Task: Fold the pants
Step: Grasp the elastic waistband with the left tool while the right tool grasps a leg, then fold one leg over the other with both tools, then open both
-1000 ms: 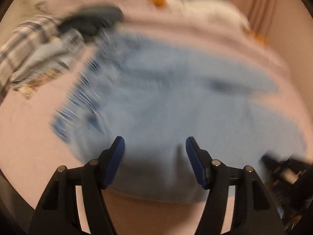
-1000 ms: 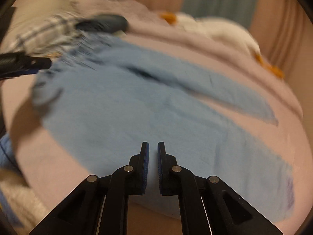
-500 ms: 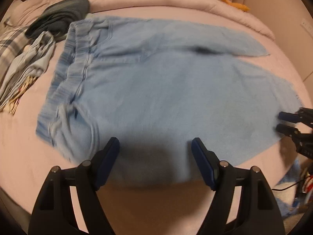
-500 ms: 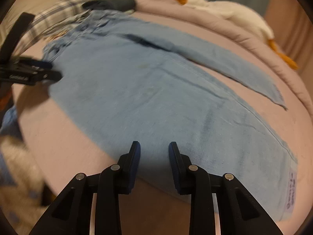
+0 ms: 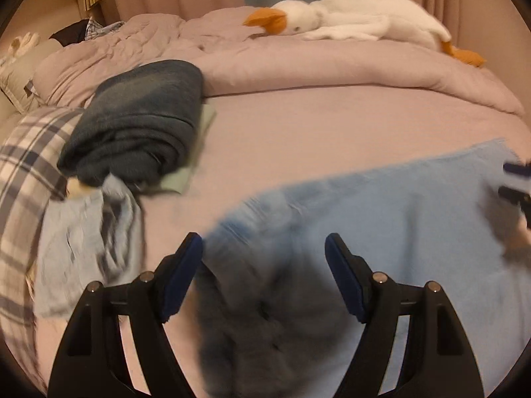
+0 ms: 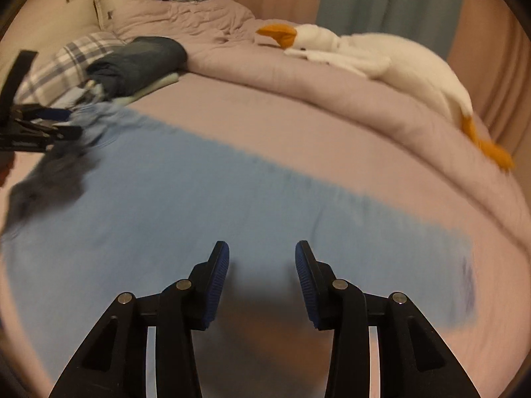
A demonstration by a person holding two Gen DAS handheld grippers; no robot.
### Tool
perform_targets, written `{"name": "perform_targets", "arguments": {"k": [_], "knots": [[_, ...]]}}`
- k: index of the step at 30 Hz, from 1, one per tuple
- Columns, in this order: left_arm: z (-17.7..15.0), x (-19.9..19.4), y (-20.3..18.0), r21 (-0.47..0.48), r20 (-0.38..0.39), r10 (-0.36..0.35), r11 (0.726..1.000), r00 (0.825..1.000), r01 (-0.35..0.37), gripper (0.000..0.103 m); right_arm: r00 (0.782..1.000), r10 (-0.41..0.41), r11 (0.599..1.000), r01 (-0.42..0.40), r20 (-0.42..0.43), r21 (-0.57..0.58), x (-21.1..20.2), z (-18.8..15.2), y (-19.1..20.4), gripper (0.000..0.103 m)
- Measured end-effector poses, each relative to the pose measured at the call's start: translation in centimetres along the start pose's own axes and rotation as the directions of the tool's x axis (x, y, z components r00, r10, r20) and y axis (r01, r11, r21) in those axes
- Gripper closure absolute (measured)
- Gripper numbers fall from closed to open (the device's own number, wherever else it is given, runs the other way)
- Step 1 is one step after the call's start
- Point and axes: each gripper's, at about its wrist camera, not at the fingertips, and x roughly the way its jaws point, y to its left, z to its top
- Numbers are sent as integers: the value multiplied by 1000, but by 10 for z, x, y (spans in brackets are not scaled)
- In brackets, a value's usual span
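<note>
Light blue pants (image 6: 205, 199) lie flat on the lilac bed (image 6: 298, 112) as one long blurred band, with the waist at the left and a hem at the right. My left gripper (image 5: 264, 242) hovers open over the waist end (image 5: 265, 232), nothing between its fingers; it also shows as the left gripper (image 6: 43, 126) at that view's left edge. My right gripper (image 6: 262, 248) hangs over the leg part, its jaws opening with nothing between them. The right gripper (image 5: 514, 179) also peeks in at the left wrist view's right edge.
A folded dark blue garment (image 5: 139, 119) sits on a pale green cloth beyond the waist. Plaid fabric (image 5: 23, 165) and a crumpled striped garment (image 5: 89, 232) lie at the left. A rolled lilac duvet (image 5: 332, 66) with a white goose plush (image 5: 358, 16) lines the far side.
Both cameras have pushed forward over the pants toward the far side of the bed. The right jaws went from shut to apart. The left jaws stand a little wider.
</note>
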Motion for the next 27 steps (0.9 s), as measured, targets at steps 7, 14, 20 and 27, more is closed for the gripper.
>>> {"name": "perform_targets", "arguments": {"k": [7, 14, 20, 27], "knots": [[3, 40, 26, 65, -136, -39, 997, 990, 48, 27, 994, -23, 990, 8, -108, -143, 75, 53, -11, 55], [0, 63, 24, 27, -213, -143, 988, 967, 152, 74, 968, 64, 988, -96, -243, -123, 118, 57, -32, 41], [-2, 35, 16, 41, -145, -116, 992, 983, 123, 80, 964, 114, 983, -145, -242, -115, 96, 37, -18, 93], [-8, -24, 17, 19, -1, -110, 994, 994, 110, 80, 995, -45, 984, 30, -84, -177, 23, 16, 13, 97]]}}
